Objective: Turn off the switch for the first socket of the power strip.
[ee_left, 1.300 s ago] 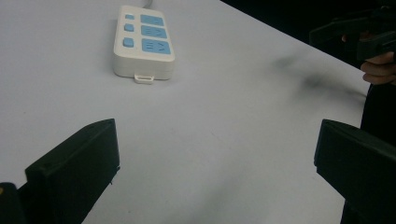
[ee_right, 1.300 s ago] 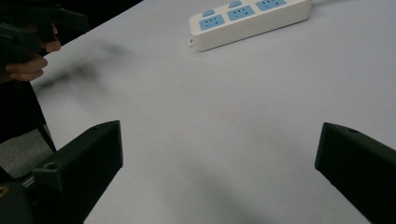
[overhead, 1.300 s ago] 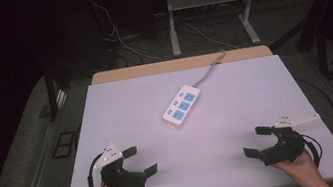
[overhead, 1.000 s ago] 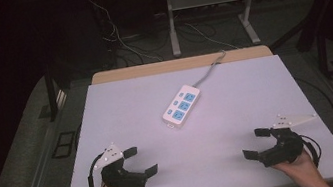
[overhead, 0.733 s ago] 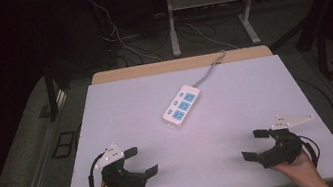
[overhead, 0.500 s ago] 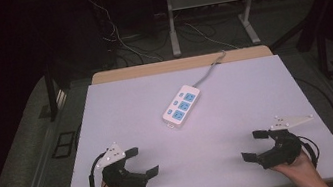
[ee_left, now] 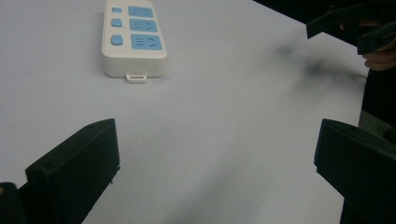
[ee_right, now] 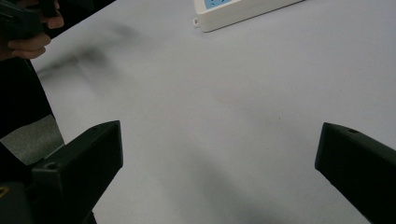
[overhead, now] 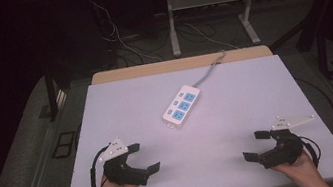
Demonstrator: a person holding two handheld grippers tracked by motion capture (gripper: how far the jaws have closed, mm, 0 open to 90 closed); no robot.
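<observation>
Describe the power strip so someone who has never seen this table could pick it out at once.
Start at the white table under the high view and look a little past its middle, toward the far edge. There the power strip lies flat and slantwise, a grey cord trailing off its far end over the table's back edge. It is the one white bar with blue sockets and buttons, unlike the black left gripper and right gripper near the front edge.

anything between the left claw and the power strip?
Nothing visible. Bare white table lies between the open left claw and the power strip; the left gripper view shows the same clear run. The right claw sits far off to the side.
</observation>
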